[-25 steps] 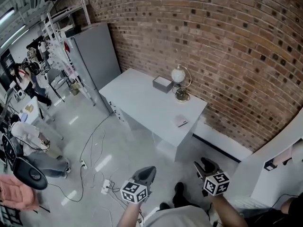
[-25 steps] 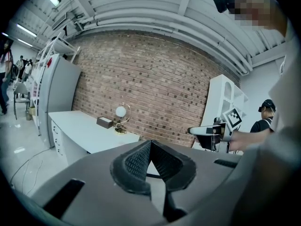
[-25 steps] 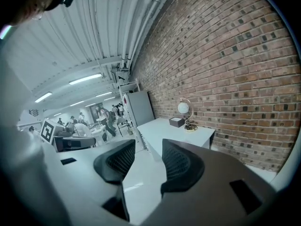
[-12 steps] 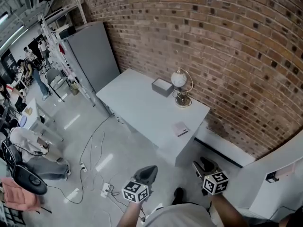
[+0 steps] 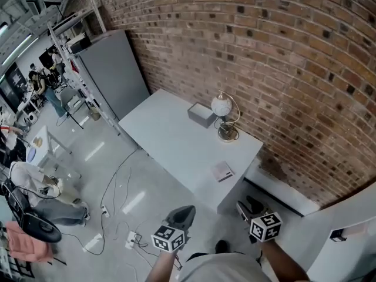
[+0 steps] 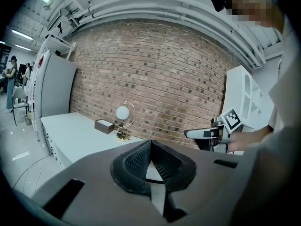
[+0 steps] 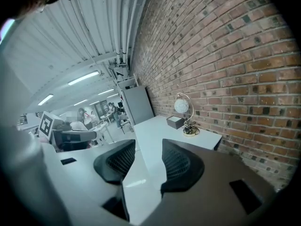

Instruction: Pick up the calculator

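Left gripper [image 6: 149, 144] first: its two dark ribbed jaws are pressed together at the tips, with nothing between them. Over to the right gripper [image 7: 148, 158]: its jaws stand spread, and the gap holds nothing, only pale tabletop showing through far beyond. From the head view, both tools hang low in the picture, the left gripper [image 5: 183, 211] and the right gripper [image 5: 243, 206] side by side over the grey floor, each with its marker cube near the person's hand. Each gripper also shows in the other's camera, level with it and apart.

Moving outward: the long white-grey table [image 5: 166, 135] stands ahead of them, one long side against the red brick wall [image 5: 282, 69]. The small flat pale rectangular calculator [image 5: 222, 171] lies on the tabletop near the table's right end, close to the edge that faces the person, well apart from both grippers and touched by neither. Further back on the table, by the wall, sits a small grey rectangular box [image 5: 201, 114], and just beside it a white globe lamp in a curved gold-coloured stand [image 5: 223, 109].

Left of the table stands a tall grey cabinet [image 5: 111, 69], and loose cables [image 5: 115, 181] trail across the floor.
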Motion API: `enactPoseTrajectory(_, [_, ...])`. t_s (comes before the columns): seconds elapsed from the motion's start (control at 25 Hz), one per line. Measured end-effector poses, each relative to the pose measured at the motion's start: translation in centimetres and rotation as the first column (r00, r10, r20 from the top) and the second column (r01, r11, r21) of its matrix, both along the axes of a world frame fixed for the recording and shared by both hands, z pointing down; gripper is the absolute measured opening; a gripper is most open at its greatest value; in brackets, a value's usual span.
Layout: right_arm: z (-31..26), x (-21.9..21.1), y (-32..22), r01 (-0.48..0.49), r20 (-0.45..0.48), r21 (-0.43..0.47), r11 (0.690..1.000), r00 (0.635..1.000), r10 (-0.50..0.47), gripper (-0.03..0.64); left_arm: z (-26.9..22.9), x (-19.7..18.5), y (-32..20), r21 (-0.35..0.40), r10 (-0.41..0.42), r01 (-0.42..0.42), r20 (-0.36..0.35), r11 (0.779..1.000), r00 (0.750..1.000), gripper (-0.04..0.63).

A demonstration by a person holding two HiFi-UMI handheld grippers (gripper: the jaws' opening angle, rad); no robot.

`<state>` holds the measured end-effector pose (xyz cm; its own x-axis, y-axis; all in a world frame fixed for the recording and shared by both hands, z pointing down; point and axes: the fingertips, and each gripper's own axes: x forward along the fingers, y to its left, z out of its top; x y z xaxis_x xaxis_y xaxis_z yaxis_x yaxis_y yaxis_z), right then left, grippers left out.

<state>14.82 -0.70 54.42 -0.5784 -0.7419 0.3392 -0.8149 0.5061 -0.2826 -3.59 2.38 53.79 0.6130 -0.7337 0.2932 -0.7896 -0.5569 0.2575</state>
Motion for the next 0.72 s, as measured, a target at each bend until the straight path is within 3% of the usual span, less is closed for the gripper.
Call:
enactPoseTrajectory(0.32, [1.4, 0.9, -3.6, 0.020, 0.011, -0.039, 0.999, 1.000, -0.020, 0.192, 1.0, 0.9, -2.9, -0.037, -0.033, 0.033, 0.004, 0.999, 0.999, 0.014])
enactPoseTrajectory(0.72, [4.2, -0.2, -6.8, 0.016, -0.006, -0.093, 0.996, 1.000, -0.017, 0.192, 2.5, 0.6, -7.1, -0.052, -0.011, 0.012, 0.019, 0.999, 1.000, 0.014])
